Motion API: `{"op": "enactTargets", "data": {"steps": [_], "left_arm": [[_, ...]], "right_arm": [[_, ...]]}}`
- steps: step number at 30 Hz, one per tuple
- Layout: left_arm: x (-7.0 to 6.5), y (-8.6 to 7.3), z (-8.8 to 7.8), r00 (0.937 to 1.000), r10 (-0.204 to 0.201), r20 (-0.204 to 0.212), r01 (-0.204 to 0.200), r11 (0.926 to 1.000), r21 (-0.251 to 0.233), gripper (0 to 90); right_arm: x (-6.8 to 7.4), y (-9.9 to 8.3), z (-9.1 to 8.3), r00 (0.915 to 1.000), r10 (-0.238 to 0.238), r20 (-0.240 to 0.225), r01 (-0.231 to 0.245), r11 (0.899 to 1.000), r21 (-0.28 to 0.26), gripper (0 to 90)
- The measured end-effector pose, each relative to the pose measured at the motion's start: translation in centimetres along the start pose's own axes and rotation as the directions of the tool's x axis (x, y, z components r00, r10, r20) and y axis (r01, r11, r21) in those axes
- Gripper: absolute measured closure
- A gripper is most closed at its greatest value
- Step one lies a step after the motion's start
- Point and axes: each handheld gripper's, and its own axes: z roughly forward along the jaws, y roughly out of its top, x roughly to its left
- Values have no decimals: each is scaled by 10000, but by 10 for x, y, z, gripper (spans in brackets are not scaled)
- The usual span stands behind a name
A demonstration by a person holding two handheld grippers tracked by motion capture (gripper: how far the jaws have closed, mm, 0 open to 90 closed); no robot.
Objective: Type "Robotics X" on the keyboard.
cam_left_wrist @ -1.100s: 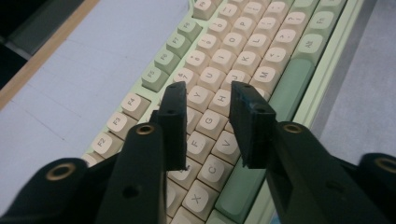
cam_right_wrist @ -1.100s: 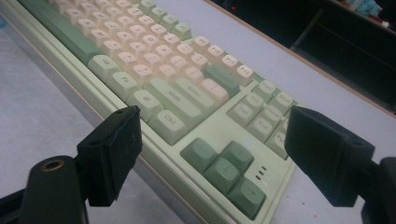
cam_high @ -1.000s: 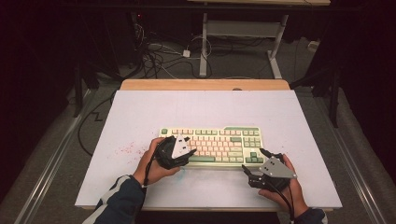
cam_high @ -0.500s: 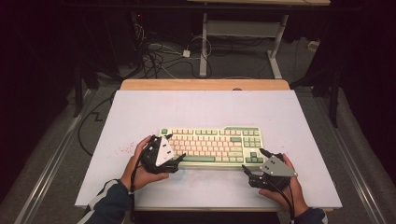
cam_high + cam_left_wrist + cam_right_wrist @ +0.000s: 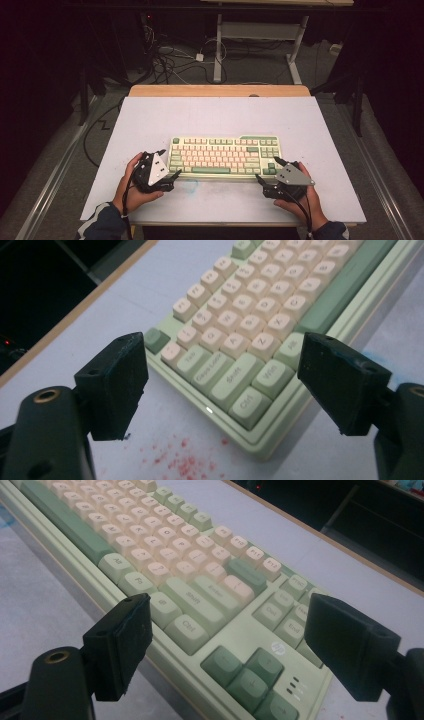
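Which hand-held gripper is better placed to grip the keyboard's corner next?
Right, probably. The right hand-held gripper has its open jaws either side of the pale green keyboard corner; the left hand-held gripper sits beside the keyboard's end, jaws just opened, nothing between.

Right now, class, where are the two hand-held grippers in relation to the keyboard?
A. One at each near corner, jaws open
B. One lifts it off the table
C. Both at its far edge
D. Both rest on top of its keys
A: the left hand-held gripper and right hand-held gripper flank the keyboard at its near corners, jaws spread with nothing between them.
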Motion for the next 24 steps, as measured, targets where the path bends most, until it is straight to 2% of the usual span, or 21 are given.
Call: {"op": "enactTargets", "data": {"steps": [2, 4, 5, 6, 7, 8, 9, 13, 15, 17, 18, 19, 22, 23, 24], "left_arm": [[1, -3, -3, 10000, -8, -43, 8, 10000, 33, 188], [1, -6, -4, 10000, -17, -71, 18, 9999, 132, 188], [1, -8, -5, 9999, 20, -104, -18, 9999, 165, 188], [2, -9, -5, 9999, 11, -140, -8, 9998, 215, 188], [2, -11, -6, 9999, 22, -157, -17, 9996, 285, 188], [2, -12, -6, 9998, 44, -185, -38, 9995, 311, 188], [2, -12, -6, 9998, 45, -210, -38, 9994, 332, 187], [2, -12, -5, 9997, 50, -257, -41, 9994, 337, 188], [2, -14, -5, 9996, 86, -272, -75, 9993, 373, 188], [2, -15, -4, 9996, 148, -261, -138, 9992, 372, 187], [2, -15, -4, 9996, 132, -256, -121, 9991, 415, 187], [2, -15, -4, 9997, 80, -227, -69, 9990, 446, 187], [1, -17, -4, 9997, 130, -192, -120, 9986, 509, 187], [1, -17, -4, 9998, 115, -156, -107, 9984, 551, 187], [1, -18, -4, 9998, 141, -153, -132, 9982, 587, 187]], "right_arm": [[-1, 3, 2, 10000, 81, -57, -81, 10000, -16, 202], [-2, 7, 3, 9996, 145, -252, -144, 9999, 37, 245], [-5, 11, 4, 9985, 249, -478, -251, 9997, -28, 380], [-5, 11, 4, 9985, 249, -478, -251, 9997, -28, 380], [-8, 17, 6, 9956, 420, -835, -424, 9991, -21, 513], [-8, 17, 6, 9956, 420, -835, -424, 9991, -21, 513], [-9, 20, 8, 9940, 473, -987, -473, 9989, 29, 585], [-9, 30, 18, 9912, 368, -1271, -311, 9984, 465, 752], [-5, 38, 30, 9877, 276, -1540, -159, 9970, 763, 858], [-3, 45, 40, 9847, 315, -1714, -163, 9958, 898, 900], [-3, 45, 40, 9847, 315, -1714, -163, 9958, 898, 900], [1, 51, 51, 9842, 184, -1761, 7, 9942, 1079, 900], [3, 56, 60, 9837, 263, -1780, -40, 9922, 1245, 900], [4, 59, 69, 9837, 330, -1768, -85, 9904, 1376, 900], [4, 59, 69, 9837, 330, -1768, -85, 9904, 1376, 900]]}}
